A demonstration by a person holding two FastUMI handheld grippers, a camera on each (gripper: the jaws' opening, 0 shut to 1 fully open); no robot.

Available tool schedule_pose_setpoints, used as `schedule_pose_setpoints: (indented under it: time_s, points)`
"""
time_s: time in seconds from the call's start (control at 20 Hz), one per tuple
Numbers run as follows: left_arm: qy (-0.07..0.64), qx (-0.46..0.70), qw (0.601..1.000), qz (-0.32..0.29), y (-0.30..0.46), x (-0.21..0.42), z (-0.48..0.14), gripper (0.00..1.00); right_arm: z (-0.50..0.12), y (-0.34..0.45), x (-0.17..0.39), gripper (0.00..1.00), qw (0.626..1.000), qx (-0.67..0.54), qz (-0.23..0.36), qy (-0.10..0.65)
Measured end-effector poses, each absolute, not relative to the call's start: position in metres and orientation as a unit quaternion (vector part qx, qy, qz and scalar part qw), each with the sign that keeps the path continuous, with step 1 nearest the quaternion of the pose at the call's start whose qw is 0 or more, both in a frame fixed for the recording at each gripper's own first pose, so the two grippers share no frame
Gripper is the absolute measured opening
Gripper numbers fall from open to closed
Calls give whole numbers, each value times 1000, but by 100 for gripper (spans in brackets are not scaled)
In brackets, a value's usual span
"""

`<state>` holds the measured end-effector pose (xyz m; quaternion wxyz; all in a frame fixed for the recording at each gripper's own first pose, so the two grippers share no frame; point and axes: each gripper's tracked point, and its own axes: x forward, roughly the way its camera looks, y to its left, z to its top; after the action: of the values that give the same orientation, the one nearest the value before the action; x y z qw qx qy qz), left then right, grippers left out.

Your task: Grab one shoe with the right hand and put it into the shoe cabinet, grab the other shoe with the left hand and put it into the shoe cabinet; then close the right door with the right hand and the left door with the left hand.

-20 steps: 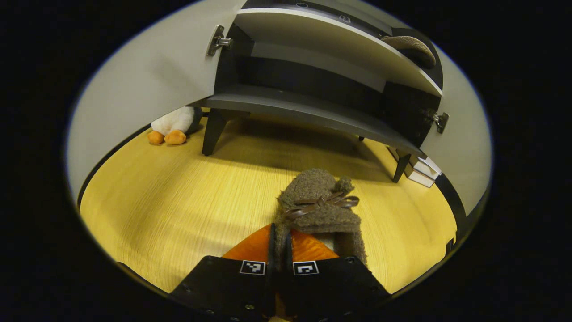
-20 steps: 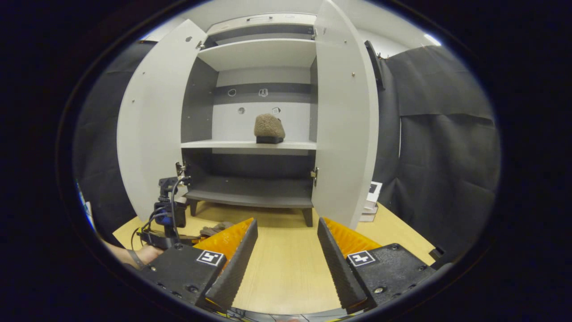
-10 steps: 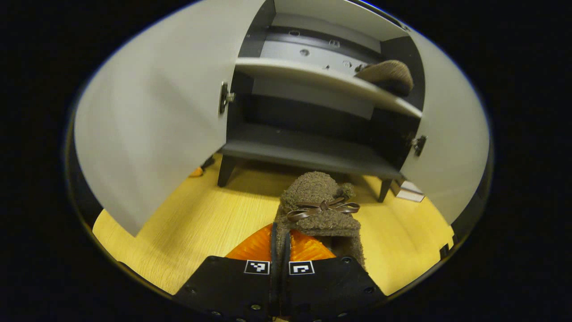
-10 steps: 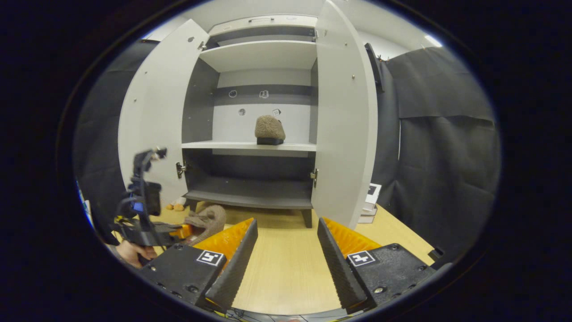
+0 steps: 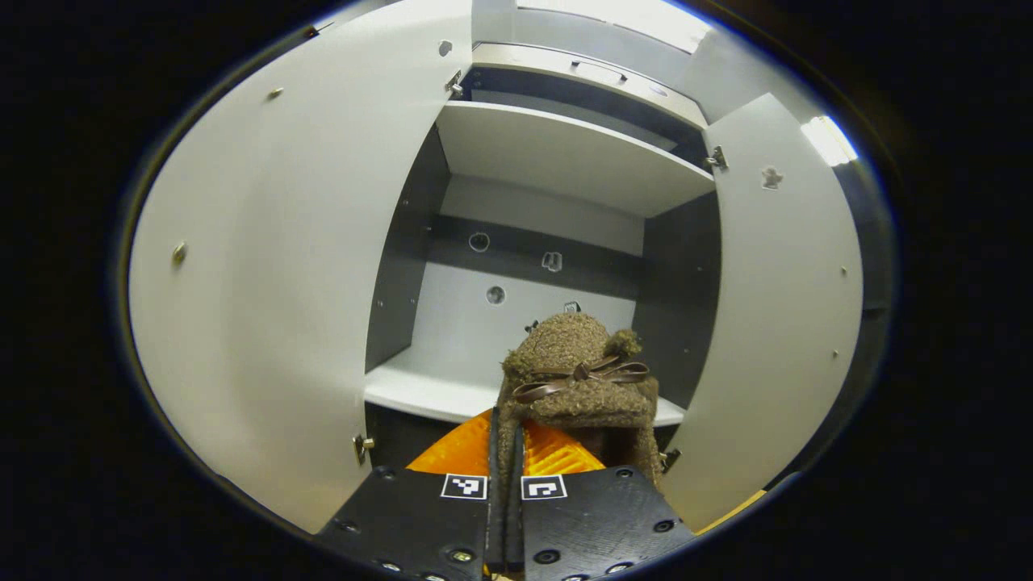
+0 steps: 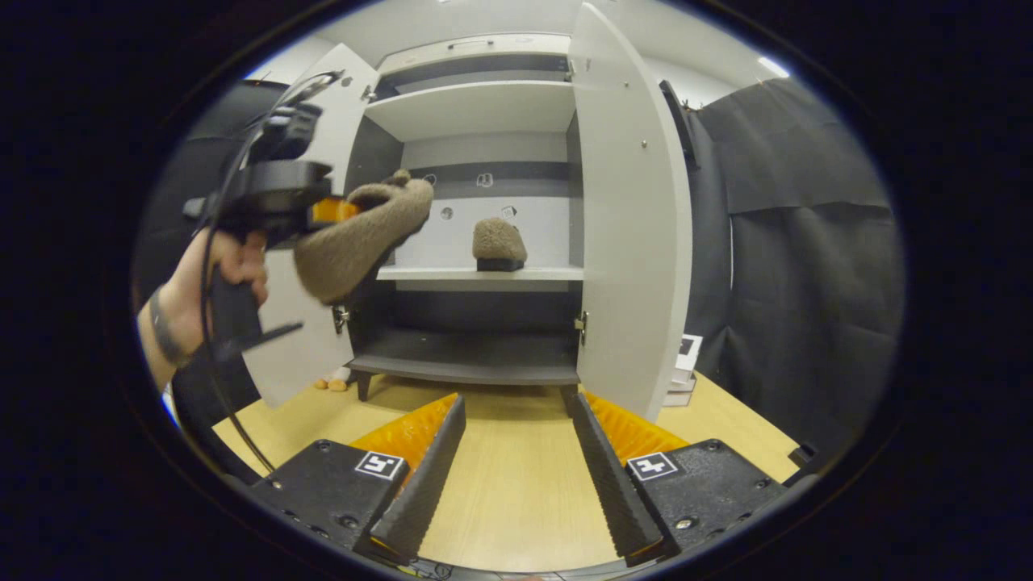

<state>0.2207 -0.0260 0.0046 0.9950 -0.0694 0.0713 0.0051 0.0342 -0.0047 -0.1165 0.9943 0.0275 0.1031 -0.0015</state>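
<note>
The left gripper [image 5: 507,460] is clamped on the heel edge of a fuzzy brown shoe [image 5: 577,379], held in the air before the open shoe cabinet [image 6: 476,105]. The right gripper [image 6: 516,460] hangs wide open over the table [image 6: 516,484], holding nothing. The other shoe [image 6: 499,242] sits on the middle shelf [image 6: 452,274].

Since a second ago, the left gripper [image 6: 323,211], clamped on the fuzzy brown shoe [image 6: 363,238], is raised from just above the wooden floor to the height of the shoe cabinet's middle shelf [image 6: 484,274], in front of the left door [image 6: 311,242]. In the left gripper view, the floor and the cabinet's legs are replaced behind the held shoe [image 5: 577,379] by the middle shelf [image 5: 428,391] and the cabinet's back panel. In the right gripper view, the cabinet is brought slightly nearer.
</note>
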Motion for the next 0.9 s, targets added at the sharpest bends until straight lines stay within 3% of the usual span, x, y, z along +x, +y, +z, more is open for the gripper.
schedule_pose_setpoints:
  time_s: [0.2,0.45,0.9]
  points:
    - [127,-81,988,37,-6,305,3,1,-114,-8,33,86,995,36,-7,97]
    - [242,-86,966,40,-4,367,-53,1,-115,-8,31,86,994,38,-10,101]
    - [325,-86,940,66,1,385,-98,1,-125,-9,32,87,992,42,-13,115]
